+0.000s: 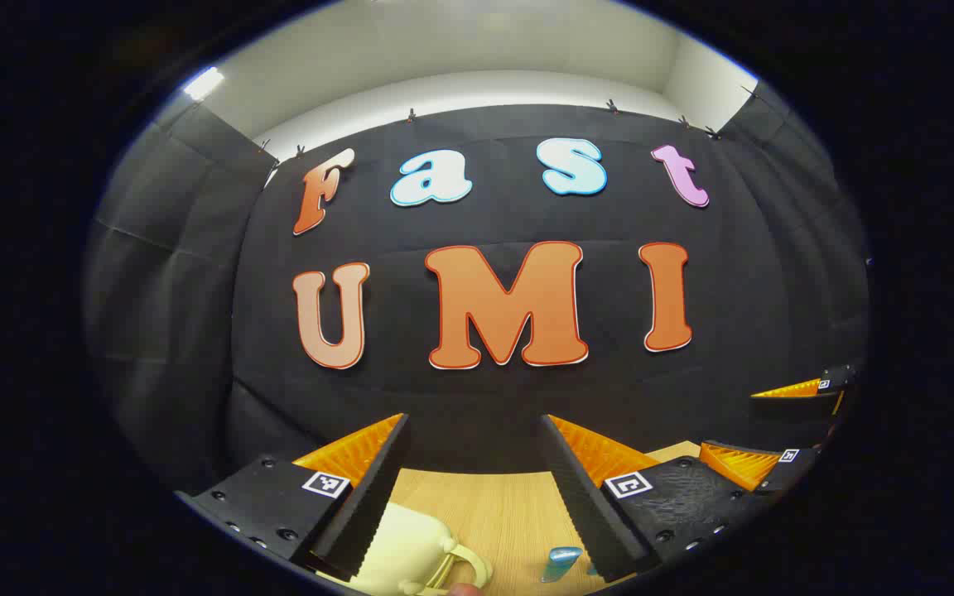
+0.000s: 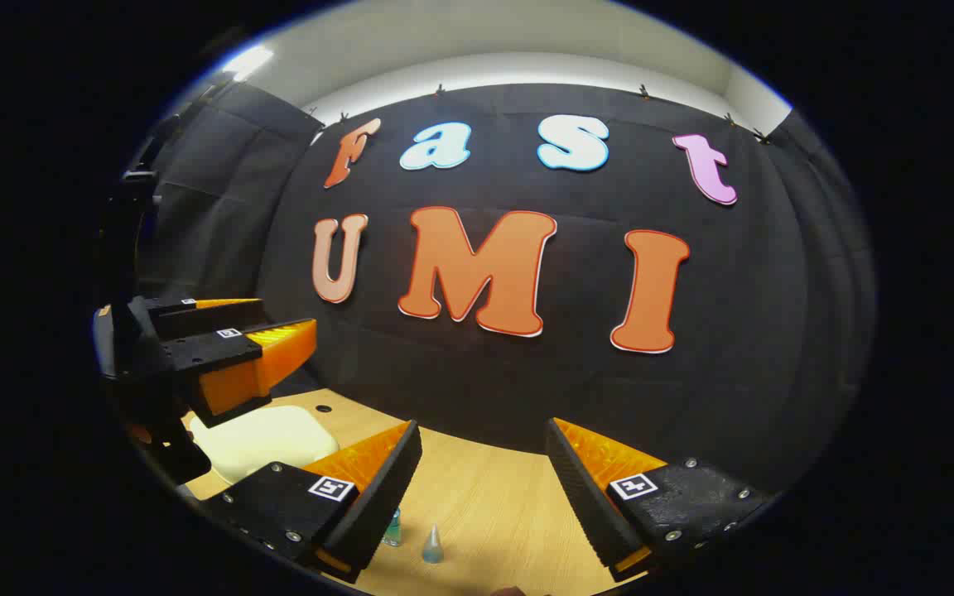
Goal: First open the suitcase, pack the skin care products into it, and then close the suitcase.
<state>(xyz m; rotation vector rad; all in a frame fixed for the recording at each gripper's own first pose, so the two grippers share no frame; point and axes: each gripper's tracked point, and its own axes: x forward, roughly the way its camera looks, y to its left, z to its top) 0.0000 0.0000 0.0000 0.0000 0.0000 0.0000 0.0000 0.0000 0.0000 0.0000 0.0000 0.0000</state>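
The wooden table (image 2: pixel 493 488) is seen across the bottom of both views, below the booth's dark wall. At the lower left of the right gripper view, a pale cream suitcase (image 2: pixel 262 439) is seen lying flat and closed on the table; in the left gripper view it (image 1: pixel 407 546) sits at the bottom edge with its handle (image 1: pixel 464 564) turned toward the camera. Just right of it, small skin care bottles (image 2: pixel 433 546) are seen standing on the bare wood, outside the case. The left gripper (image 1: pixel 473 488) is held above the suitcase with its jaws wide apart and nothing between them. The right gripper (image 2: pixel 485 488) is likewise spread wide and empty, above the bottles. The task is judged barely begun: opening, packing and closing are all left to be done.
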